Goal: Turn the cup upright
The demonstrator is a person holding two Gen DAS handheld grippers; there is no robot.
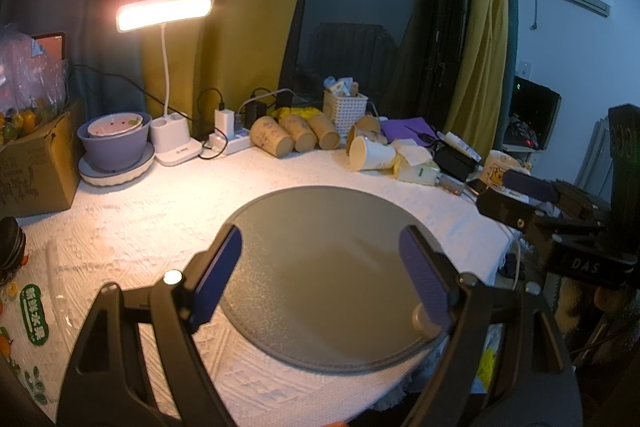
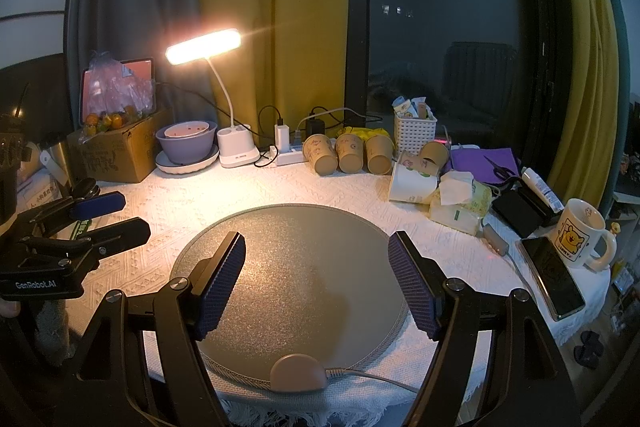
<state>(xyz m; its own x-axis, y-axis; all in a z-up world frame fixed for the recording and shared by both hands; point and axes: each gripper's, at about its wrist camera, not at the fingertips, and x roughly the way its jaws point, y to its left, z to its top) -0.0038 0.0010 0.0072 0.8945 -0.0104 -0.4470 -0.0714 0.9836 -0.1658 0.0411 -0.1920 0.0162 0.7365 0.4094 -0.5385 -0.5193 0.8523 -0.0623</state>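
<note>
Several paper cups lie on their sides at the back of the table: a row of brown printed cups and a white paper cup to their right. My left gripper is open and empty above a round grey mat. My right gripper is open and empty above the same mat. Each gripper shows at the edge of the other's view: the right gripper and the left gripper. Both are well short of the cups.
A lit desk lamp, a purple bowl on a plate, a cardboard box of fruit, a power strip, a white basket, tissues, a mug and a phone crowd the table edges.
</note>
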